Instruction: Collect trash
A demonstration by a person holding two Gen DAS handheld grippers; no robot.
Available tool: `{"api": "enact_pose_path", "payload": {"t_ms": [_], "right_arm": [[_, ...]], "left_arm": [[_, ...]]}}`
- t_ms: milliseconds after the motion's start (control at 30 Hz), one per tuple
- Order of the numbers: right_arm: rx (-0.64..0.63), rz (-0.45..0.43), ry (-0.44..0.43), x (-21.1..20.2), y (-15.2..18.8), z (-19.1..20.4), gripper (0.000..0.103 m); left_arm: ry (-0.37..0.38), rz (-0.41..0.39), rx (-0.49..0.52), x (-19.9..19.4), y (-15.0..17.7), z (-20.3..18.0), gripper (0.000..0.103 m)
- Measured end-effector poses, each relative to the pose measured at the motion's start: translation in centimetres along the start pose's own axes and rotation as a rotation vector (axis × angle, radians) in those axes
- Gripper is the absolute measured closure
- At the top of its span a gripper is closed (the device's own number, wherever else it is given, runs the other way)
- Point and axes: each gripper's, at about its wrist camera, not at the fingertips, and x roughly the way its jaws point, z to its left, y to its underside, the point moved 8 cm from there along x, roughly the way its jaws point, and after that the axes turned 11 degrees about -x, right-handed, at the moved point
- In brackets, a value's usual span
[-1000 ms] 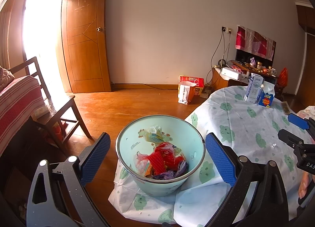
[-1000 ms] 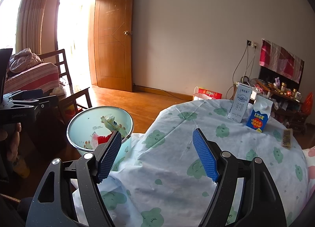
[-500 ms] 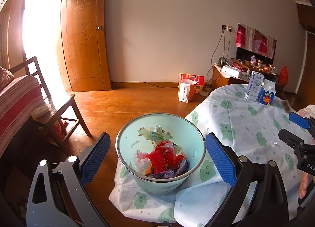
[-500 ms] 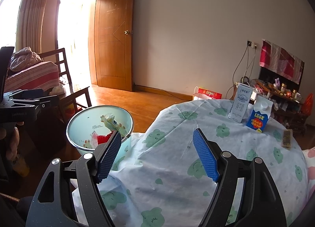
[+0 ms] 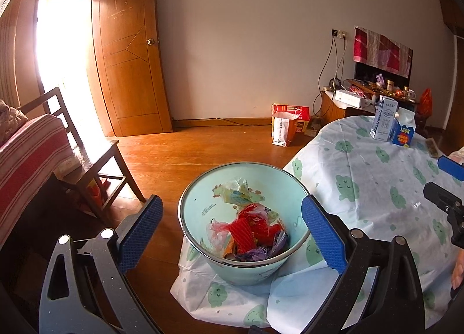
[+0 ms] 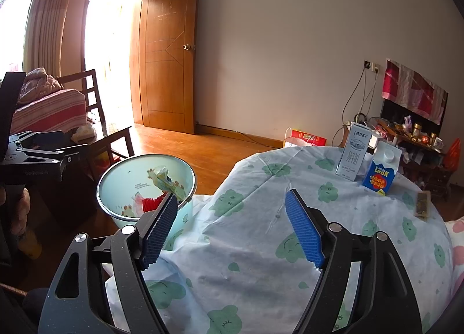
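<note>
A pale green trash bin stands on the floor by the table and holds red, pink and purple wrappers; it also shows in the right wrist view. My left gripper is open and empty, above and in front of the bin. My right gripper is open and empty over the table's frog-print cloth. A tall white milk carton, a blue carton and a flat wrapper sit at the table's far side.
A wooden chair and a striped sofa stand at the left. Paper bags sit on the floor by the wall. A cluttered low cabinet is at the back right. The door is open.
The left wrist view has shifted slightly, so the bin sits a little higher in frame. Both grippers stay open and empty. The right gripper has barely moved.
</note>
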Motion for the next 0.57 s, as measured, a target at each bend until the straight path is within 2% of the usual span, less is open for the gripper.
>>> {"api": "enact_pose_path", "payload": {"t_ms": [233,567], "right_arm": [[0.001,0.001,0.004,0.06,0.17,-0.33,0.027],[0.004,0.0,0.01,0.15,0.28,-0.67,0.025]], "left_arm": [[0.024,0.023,-0.019,0.16,0.12,-0.21,0.008],[0.016,0.03,-0.03,0.32,0.16,0.18,0.008]]}}
